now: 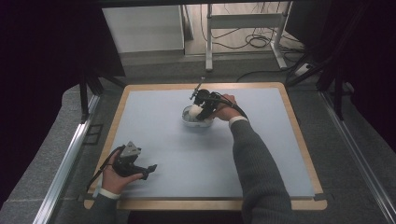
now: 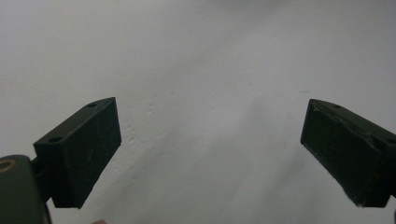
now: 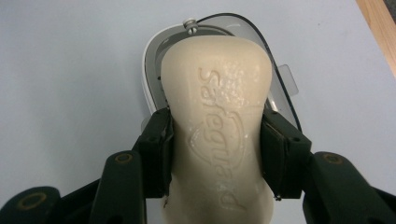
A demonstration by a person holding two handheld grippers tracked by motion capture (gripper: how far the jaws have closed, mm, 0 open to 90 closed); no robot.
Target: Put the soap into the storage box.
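Near the frame's centre, the right gripper (image 3: 212, 154) is pinching a cream embossed bar of soap (image 3: 215, 126) directly over the white oval soap dish (image 3: 150, 60), seemingly mid-transfer, while the left gripper (image 2: 210, 154), spread and empty, is idling lower left.
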